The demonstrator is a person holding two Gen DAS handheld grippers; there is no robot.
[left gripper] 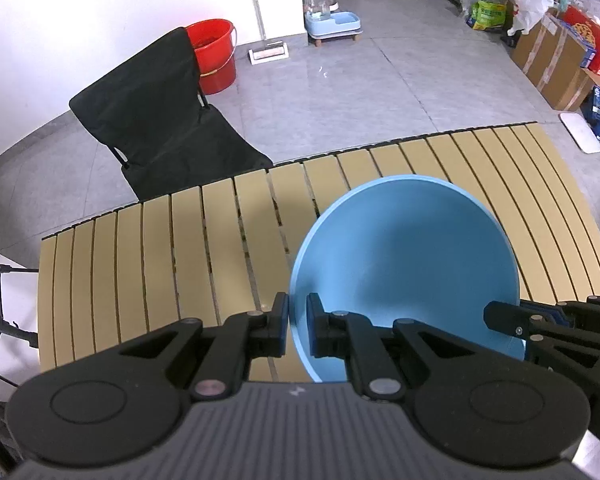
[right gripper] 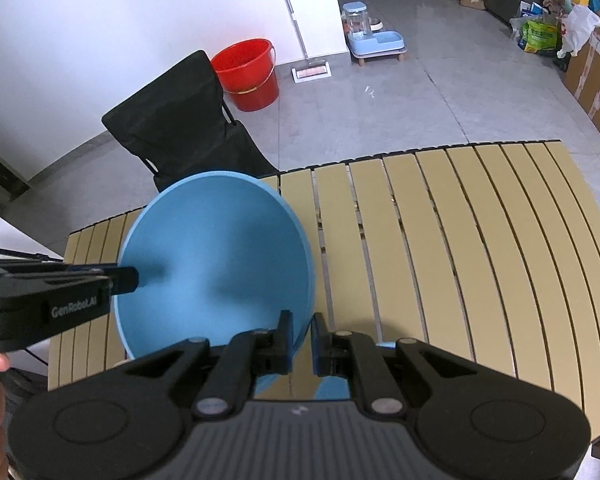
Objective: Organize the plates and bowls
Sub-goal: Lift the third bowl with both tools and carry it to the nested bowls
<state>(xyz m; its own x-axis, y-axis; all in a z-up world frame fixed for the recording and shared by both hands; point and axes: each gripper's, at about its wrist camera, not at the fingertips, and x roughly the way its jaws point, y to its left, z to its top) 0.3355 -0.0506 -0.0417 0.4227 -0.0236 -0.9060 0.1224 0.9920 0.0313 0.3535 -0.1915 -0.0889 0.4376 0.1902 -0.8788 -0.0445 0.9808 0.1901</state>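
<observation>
A large light-blue bowl [left gripper: 408, 256] hangs above the slatted tan table [left gripper: 160, 248], held by both grippers on opposite sides of its rim. My left gripper [left gripper: 298, 314] is shut on the bowl's left rim, one pad outside and one inside. My right gripper [right gripper: 301, 334] is shut on the bowl's [right gripper: 216, 256] right rim in the same way. Each gripper shows in the other's view: the right one [left gripper: 496, 316] at the bowl's right edge, the left one [right gripper: 128, 278] at its left edge. The bowl's inside holds nothing.
A black folding chair [left gripper: 160, 120] stands at the table's far side, with a red bucket [left gripper: 216, 54] behind it. A blue pet feeder [left gripper: 328, 20] and cardboard boxes [left gripper: 552, 64] sit on the grey floor. The slatted table [right gripper: 460, 240] stretches bare to the right.
</observation>
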